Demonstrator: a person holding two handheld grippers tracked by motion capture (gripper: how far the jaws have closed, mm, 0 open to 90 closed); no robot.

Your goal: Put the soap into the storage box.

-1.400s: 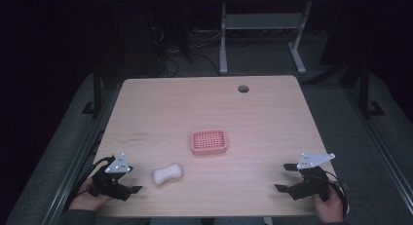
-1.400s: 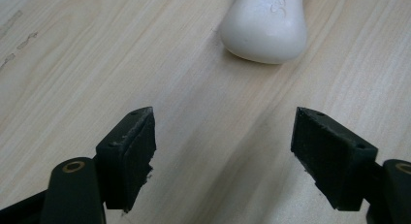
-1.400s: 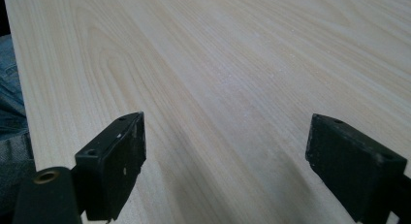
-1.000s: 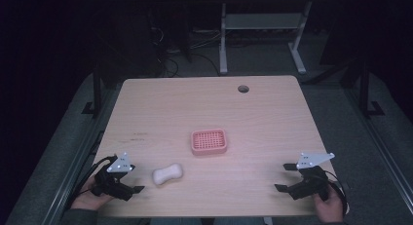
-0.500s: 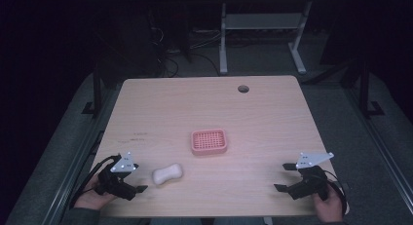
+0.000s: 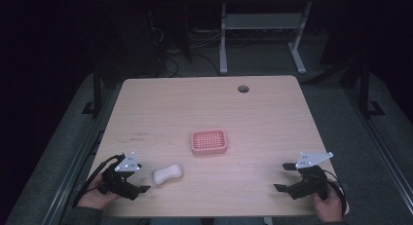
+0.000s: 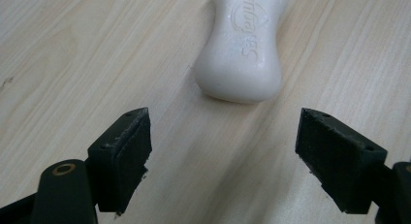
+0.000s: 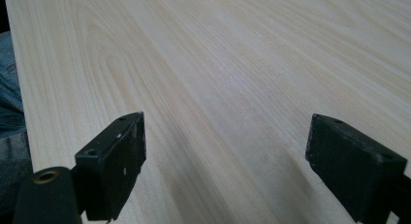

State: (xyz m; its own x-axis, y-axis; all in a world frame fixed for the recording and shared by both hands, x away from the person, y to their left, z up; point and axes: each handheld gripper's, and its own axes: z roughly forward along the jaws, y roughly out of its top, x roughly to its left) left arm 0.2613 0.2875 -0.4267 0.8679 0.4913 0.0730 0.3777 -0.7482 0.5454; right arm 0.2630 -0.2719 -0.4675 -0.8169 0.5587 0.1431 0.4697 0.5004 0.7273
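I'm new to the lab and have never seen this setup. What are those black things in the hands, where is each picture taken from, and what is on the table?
A person sits at a wooden table and holds a hand-operated two-jaw gripper in each hand; there is no robot arm. The high view looks down from above: the left gripper is at the lower left, the right gripper at the lower right. The other two pictures come from cameras riding on the grippers, looking out between their black jaws. On the table lie a white bar of soap and a pink soap dish. The left gripper view shows the soap just ahead of its open jaws, not touched. The right gripper is open over bare wood. Nothing is held.
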